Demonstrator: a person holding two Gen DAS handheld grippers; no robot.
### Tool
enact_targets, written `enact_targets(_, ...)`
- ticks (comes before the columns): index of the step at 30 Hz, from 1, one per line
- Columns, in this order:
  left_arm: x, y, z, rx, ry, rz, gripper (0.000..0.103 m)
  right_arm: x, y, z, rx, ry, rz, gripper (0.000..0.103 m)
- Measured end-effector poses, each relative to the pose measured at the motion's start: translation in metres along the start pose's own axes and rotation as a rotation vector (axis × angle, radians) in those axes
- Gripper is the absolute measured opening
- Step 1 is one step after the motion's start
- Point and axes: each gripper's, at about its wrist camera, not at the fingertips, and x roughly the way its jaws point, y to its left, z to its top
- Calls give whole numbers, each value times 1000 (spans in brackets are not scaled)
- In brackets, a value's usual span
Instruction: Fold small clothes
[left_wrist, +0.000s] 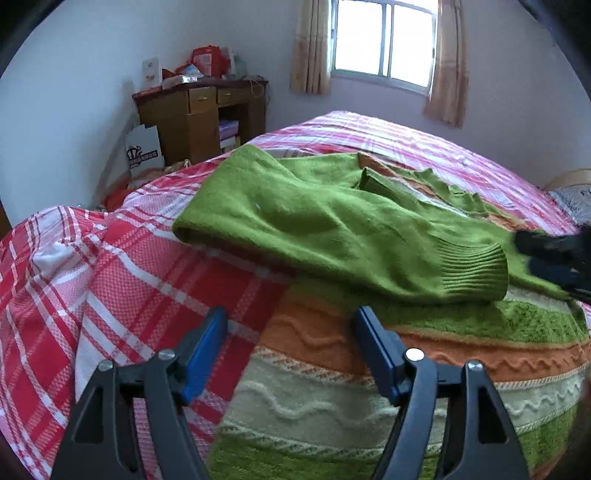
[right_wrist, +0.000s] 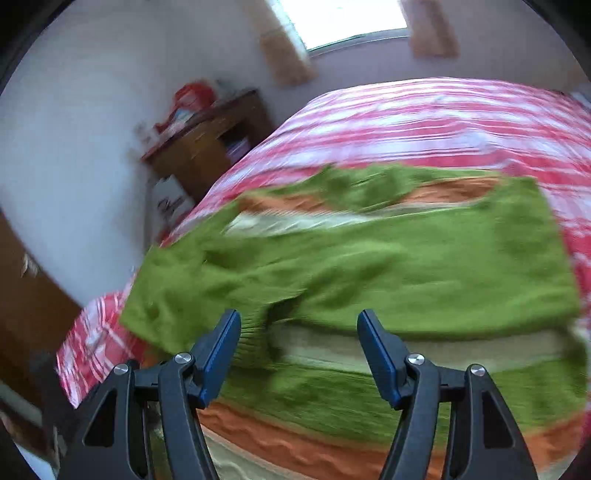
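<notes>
Green sleeves lie folded across our sweater; left gripper and right gripper gape empty, body fold remaining.

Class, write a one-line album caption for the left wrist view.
Open left gripper above a striped sweater, green sleeve folded across.

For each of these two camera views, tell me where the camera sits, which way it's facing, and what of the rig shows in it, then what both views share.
Left wrist view: sits on the left gripper, looking down across the bed at the green sweater toward the window; its open blue fingers show, and the right gripper enters at the right edge.
Right wrist view: sits on the right gripper, facing the same sweater, blurred; its open fingers show.
Shared: sweater, bed, wooden desk.
</notes>
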Motion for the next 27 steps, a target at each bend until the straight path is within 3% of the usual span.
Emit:
enact_targets(2,2,0,0,-2,0,-27,82,20,16,-3,-40,35,-20,66)
enact_targets(4,3,-1,1,2,2,-36,87,40,30,-7,-87,83,-94,52)
enact_targets(6,4,-2,1,9,-1,-28,88,42,39,-7,-138,55,-142,26)
enact_targets(8,5,-2,0,7,-1,-35,90,41,43,-7,-166,59,-132,6)
enact_targets(12,5,-1,0,4,-3,-45,91,21,55,7,-211,-3,-125,4)
enact_targets(18,6,-1,-1,6,-2,-41,92,-30,71,65,-269,-159,-120,4)
enact_targets(22,6,-1,-1,5,-2,-42,92,-62,64,98,-305,-249,-181,4)
enact_targets(27,6,-1,-1,7,-2,-38,92,-89,10,109,-295,-272,-327,4)
